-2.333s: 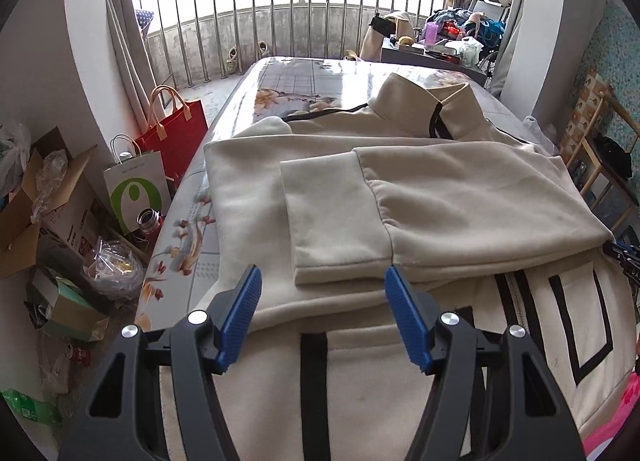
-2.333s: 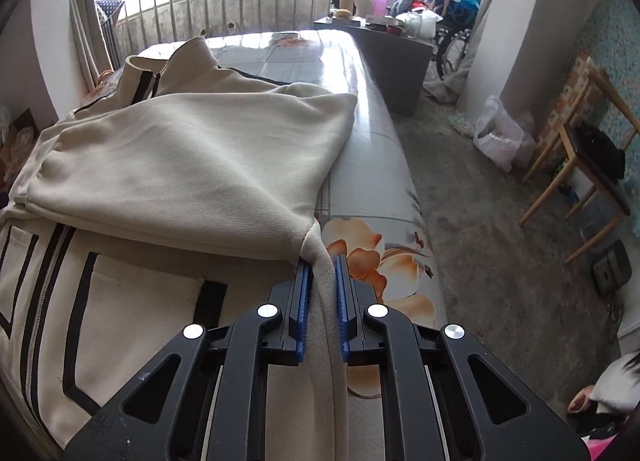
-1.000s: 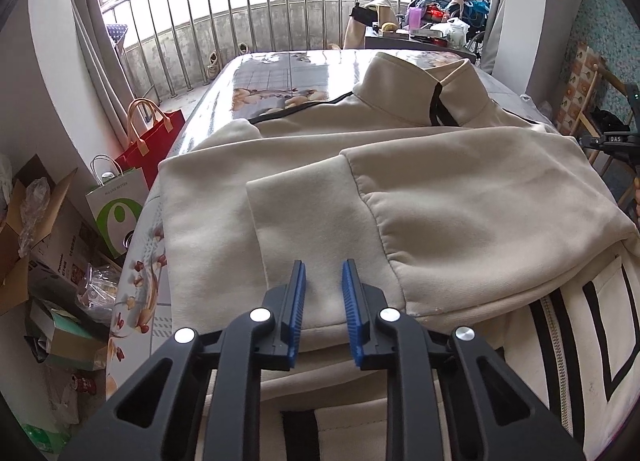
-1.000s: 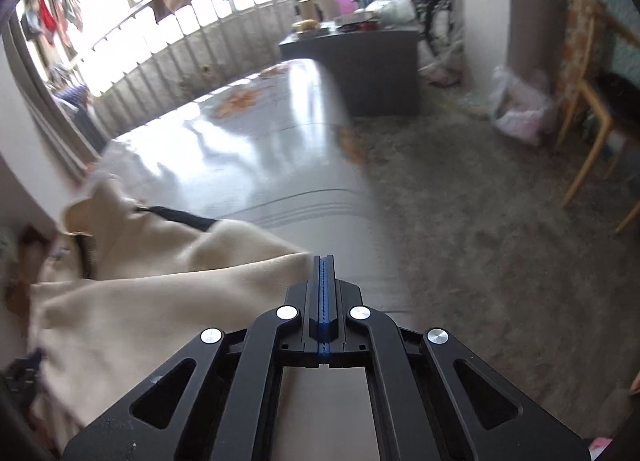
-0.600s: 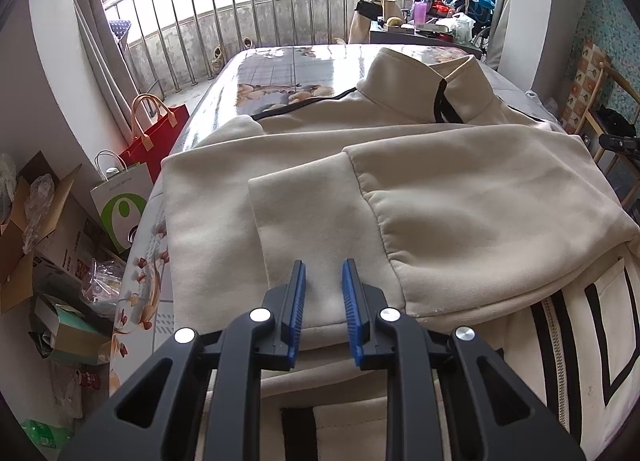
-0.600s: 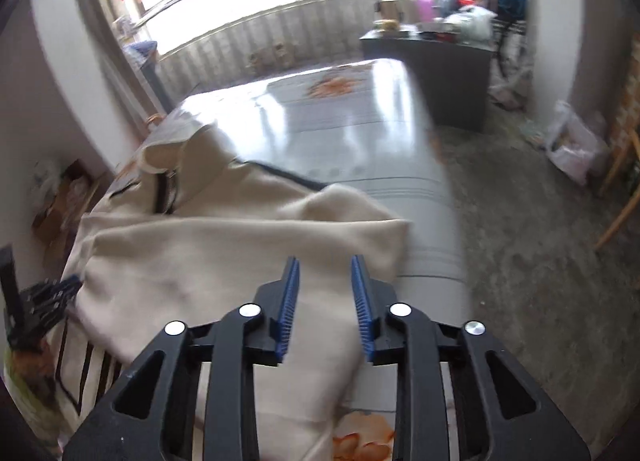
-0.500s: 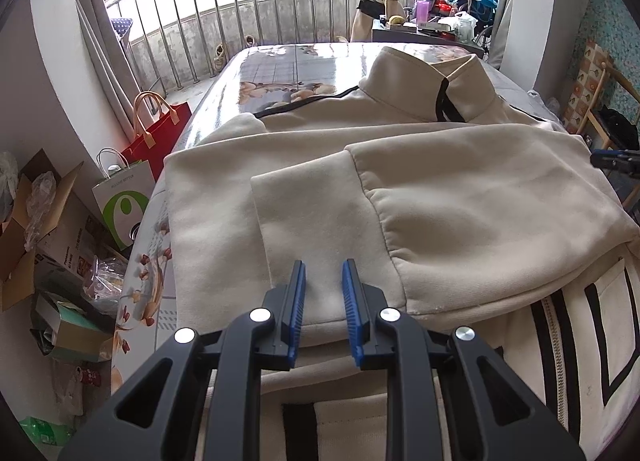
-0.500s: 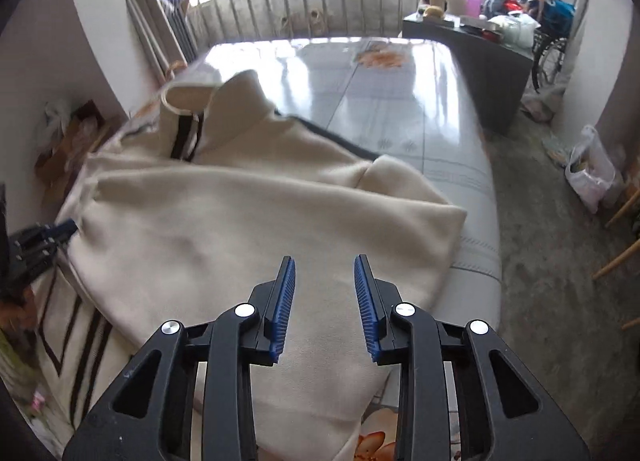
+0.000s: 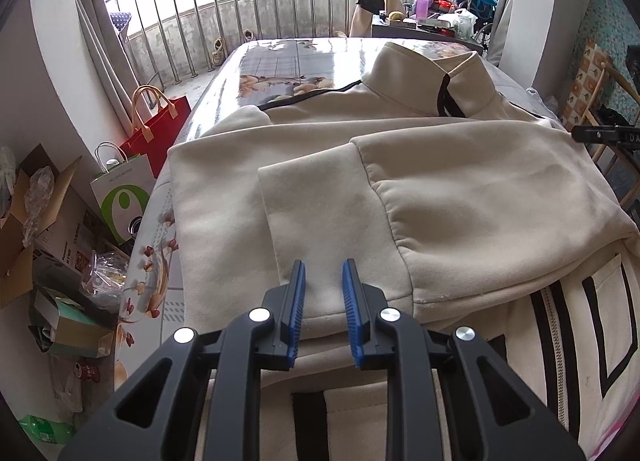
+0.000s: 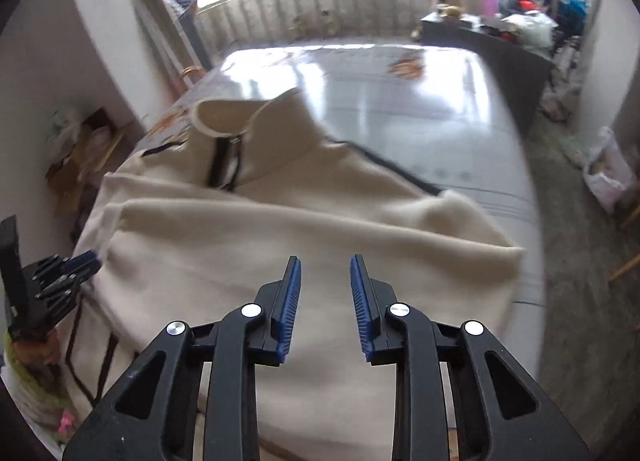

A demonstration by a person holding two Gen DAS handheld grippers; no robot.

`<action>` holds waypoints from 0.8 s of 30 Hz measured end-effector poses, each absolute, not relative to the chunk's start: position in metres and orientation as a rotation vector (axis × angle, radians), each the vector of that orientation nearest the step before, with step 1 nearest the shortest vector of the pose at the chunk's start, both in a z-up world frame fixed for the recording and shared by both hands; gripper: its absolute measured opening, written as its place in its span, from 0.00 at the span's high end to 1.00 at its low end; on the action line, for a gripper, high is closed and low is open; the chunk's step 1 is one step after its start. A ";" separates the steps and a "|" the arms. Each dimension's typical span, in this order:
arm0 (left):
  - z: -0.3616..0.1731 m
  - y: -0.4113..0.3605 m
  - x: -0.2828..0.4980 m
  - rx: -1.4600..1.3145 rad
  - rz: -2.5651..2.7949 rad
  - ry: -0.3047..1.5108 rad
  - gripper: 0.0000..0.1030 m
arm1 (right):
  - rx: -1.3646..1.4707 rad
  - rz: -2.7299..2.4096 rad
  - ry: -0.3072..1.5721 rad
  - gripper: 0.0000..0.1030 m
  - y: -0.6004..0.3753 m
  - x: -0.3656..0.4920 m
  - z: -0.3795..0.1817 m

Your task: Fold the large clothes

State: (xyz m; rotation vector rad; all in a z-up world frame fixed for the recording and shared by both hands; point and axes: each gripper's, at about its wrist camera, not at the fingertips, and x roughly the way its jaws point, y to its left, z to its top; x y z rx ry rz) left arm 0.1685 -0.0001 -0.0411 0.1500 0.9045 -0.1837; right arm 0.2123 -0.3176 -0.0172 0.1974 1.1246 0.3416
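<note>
Cream jacket on bed: sleeves folded in, lengthwise folds pending; left gripper narrowly parted, empty; right gripper closing, empty.

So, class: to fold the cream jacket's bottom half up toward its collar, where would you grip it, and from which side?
Grip the jacket at its black-striped lower part, coming from the near side. That end lies flat and bare nearest the fingers, while both sleeves already lie folded across the chest, so lifting it away toward the collar should halve the length.

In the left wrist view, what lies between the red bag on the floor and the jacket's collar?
The bare glossy, flower-printed tabletop and the jacket's shoulder with its black trim lie between the red bag and the collar.
</note>
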 end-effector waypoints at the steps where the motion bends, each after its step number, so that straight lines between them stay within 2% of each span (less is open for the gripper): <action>1: -0.041 0.001 0.168 0.144 -0.184 0.907 0.82 | 0.185 0.362 1.145 0.73 -0.303 0.218 -0.024; 4: -0.040 0.003 0.168 0.128 -0.189 0.916 0.80 | 0.159 0.297 1.197 0.67 -0.285 0.231 -0.045; 6: -0.037 0.007 0.167 0.109 -0.191 0.925 0.73 | 0.182 0.222 1.190 0.67 -0.293 0.239 -0.042; 9: -0.029 0.018 0.159 0.079 -0.187 0.917 0.56 | 0.101 0.088 1.125 0.60 -0.299 0.230 -0.014; 11: -0.022 0.026 0.149 0.063 -0.188 0.901 0.42 | 0.164 0.139 1.088 0.47 -0.303 0.205 0.009; 13: -0.017 0.031 0.136 0.067 -0.187 0.895 0.34 | 0.195 0.180 1.066 0.39 -0.301 0.173 0.026; 19: -0.008 0.028 0.080 0.122 -0.213 0.917 0.20 | 0.266 0.285 1.133 0.28 -0.263 0.073 0.028; 24: -0.026 0.012 0.036 0.184 -0.230 0.973 0.08 | 0.279 0.225 1.233 0.26 -0.231 0.009 0.001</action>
